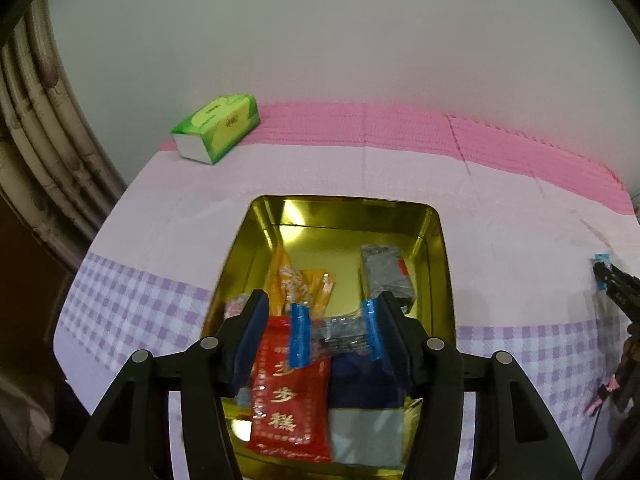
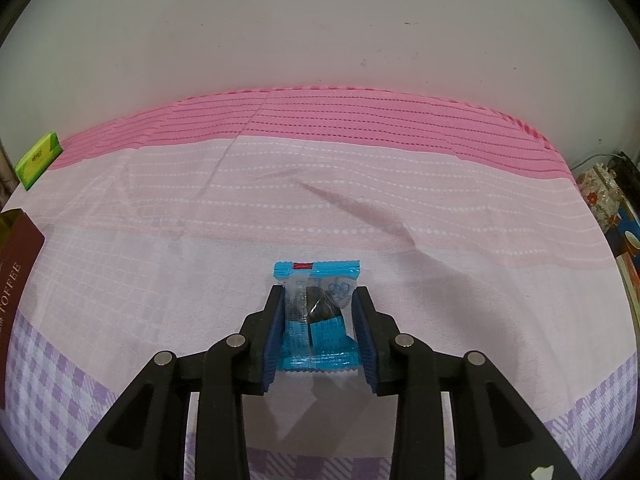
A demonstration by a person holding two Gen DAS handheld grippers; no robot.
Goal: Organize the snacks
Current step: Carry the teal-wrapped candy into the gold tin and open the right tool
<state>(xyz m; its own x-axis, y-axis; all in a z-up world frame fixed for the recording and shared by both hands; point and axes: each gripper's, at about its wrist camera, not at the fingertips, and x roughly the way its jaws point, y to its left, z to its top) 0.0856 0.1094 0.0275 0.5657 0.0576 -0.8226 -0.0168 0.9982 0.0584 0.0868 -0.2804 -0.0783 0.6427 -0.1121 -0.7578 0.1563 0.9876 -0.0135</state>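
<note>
A gold tin point(image 1: 440, 264) sits on the checked cloth and holds several snack packets: a red one point(image 1: 288, 392), an orange one point(image 1: 292, 280), a grey one point(image 1: 386, 272) and a dark blue one point(image 1: 364, 400). A clear packet with blue ends point(image 1: 334, 332) lies on top of them. My left gripper point(image 1: 323, 298) hangs open above it, with a gap at the left pad. In the right wrist view a blue snack packet point(image 2: 316, 312) lies on the cloth. My right gripper point(image 2: 319, 292) is shut on it, both pads against its sides.
A green tissue box point(image 1: 218, 128) stands at the back left of the table by the wall. The brown side of the tin point(image 2: 18, 280), lettered TOFFEE, shows at the left edge of the right wrist view. Clutter point(image 2: 604, 196) sits beyond the table's right edge.
</note>
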